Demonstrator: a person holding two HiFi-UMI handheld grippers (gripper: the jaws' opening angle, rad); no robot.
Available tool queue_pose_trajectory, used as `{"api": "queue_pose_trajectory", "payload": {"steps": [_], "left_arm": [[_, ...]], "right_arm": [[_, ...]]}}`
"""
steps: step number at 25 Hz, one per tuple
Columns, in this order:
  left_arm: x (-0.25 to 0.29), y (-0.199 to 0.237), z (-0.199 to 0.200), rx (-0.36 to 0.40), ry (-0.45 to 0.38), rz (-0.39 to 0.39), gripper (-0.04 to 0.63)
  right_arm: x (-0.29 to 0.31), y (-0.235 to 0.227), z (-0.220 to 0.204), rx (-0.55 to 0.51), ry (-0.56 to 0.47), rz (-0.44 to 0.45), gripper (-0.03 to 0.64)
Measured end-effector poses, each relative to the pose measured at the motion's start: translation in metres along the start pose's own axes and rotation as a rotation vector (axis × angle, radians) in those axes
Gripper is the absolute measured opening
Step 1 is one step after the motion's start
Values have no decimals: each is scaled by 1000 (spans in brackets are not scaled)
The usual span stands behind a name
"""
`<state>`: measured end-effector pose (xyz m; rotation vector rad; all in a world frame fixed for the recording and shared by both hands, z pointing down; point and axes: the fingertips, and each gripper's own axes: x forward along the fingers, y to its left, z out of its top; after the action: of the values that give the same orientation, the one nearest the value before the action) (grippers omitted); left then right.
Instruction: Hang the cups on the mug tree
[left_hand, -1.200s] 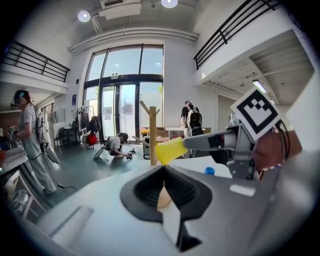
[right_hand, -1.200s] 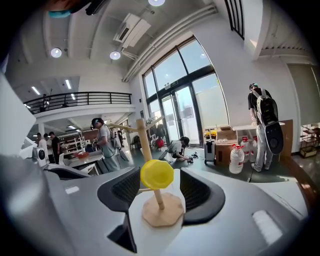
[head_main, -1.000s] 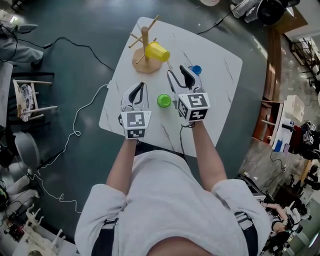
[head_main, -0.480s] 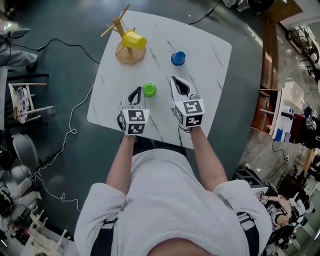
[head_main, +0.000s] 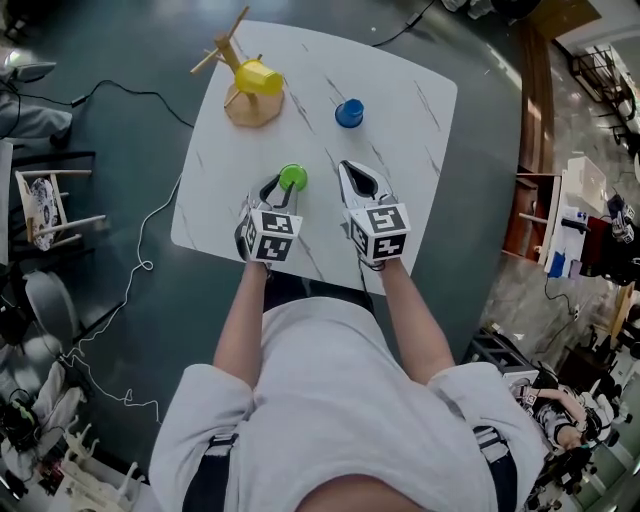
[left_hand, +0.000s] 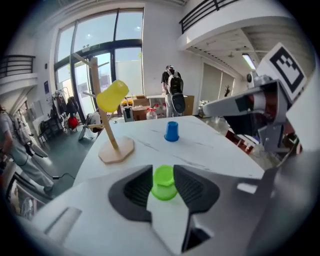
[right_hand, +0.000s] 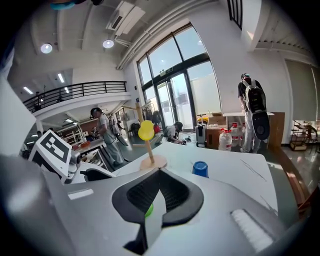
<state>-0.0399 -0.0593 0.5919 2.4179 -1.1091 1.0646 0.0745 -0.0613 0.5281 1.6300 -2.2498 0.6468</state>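
A wooden mug tree (head_main: 238, 65) stands at the table's far left with a yellow cup (head_main: 258, 77) hung on a peg. A blue cup (head_main: 349, 113) sits upside down in the far middle. The green cup (head_main: 292, 177), also upside down, rests on the table between the tips of my left gripper (head_main: 280, 184). Its jaws have just been opening, and the dark pads (left_hand: 134, 189) flank the green cup (left_hand: 163, 183) closely on both sides. My right gripper (head_main: 353, 170) lies to the cup's right, shut with nothing in it (right_hand: 159, 173).
The white marble table (head_main: 410, 150) has its near edge just behind both grippers. Cables and a chair (head_main: 60, 200) are on the dark floor at left. A person with a backpack (left_hand: 173, 91) stands beyond the table, and others are at the far left (right_hand: 102, 131).
The right jaws went from apart to shut. The left gripper came down at the green cup and its jaws parted around it. Both grippers now sit nearer the table's front.
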Motion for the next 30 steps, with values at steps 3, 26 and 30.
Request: {"api": "queue_pose_trajectory", "payload": {"steps": [3,26,30], "left_arm": [[7,-2,-4,13,33,-27,169],[46,-3,-20,101,97,-100,212],[37,13,-10,54,52,-59,212]], "right_arm": [[-1,-2,1,9,-2,-16,0],[-6,-5,0,-6,38,-105,0],[1,4,5,-25,43,-76,0]]}}
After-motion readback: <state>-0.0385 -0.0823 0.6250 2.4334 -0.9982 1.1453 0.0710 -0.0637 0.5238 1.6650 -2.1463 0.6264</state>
